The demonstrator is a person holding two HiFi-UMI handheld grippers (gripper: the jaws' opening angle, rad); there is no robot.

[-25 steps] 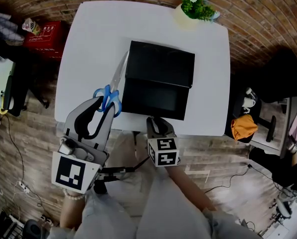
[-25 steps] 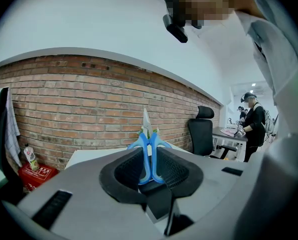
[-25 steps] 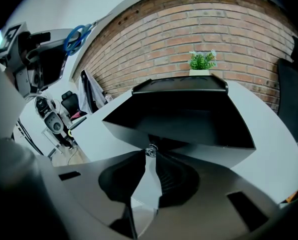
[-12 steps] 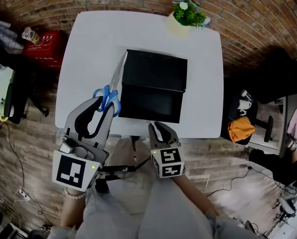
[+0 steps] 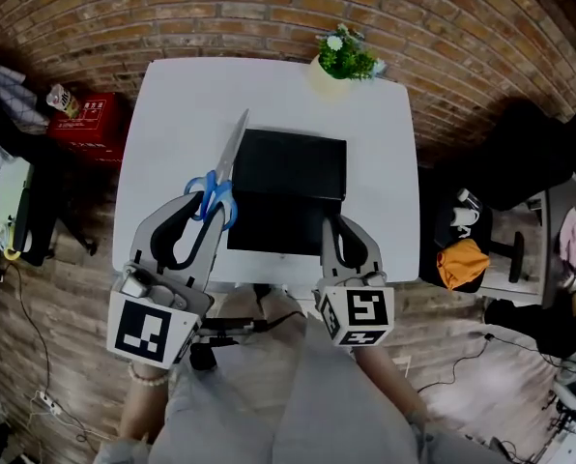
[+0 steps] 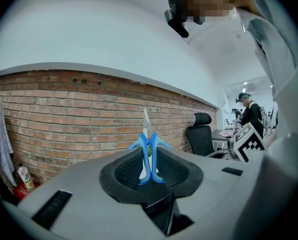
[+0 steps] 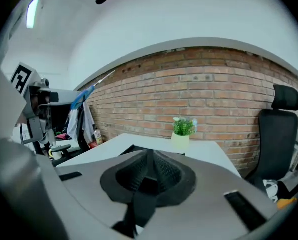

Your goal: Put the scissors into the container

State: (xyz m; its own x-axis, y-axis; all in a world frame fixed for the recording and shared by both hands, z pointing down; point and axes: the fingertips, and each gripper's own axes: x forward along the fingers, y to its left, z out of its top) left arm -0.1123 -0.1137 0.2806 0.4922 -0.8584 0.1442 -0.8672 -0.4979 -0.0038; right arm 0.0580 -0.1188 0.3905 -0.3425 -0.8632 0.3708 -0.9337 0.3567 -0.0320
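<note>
Scissors, blue-handled with steel blades (image 5: 232, 148), are pinched at the handle loops by your left gripper (image 5: 199, 206), blades pointing toward the top of the frame and running along the left edge of the black rectangular container (image 5: 269, 249)

Left gripper view: the tongs are clamped on the blue loops (image 6: 149, 156), blade tip sticking out past the jaws, grip looks centred

Right gripper (image 5: 343, 228) sits at the container's lower right edge, near the table's front; right gripper view shows its tongs pressed together with nothing in them (image 7: 150, 166)

Step in hand, as I judge it: transport, scissors are picked and held but not yet inside the container

Next move calls for you to shift the left gripper toward frame right so the whole length is over the opening, tip the blades down or lay them flat, lower, then spread the jaws; the long blade may catch the left wall if you drop too early

Container sits mid-frame on the white table (image 5: 172, 104) and shows two black panels, upper and lower; cannot tell which is lid and which is tray, and nothing is visible inside either

Green potted plant in a pale pot (image 5: 341, 58) stands at the table's upper right, well apart from the container
</note>
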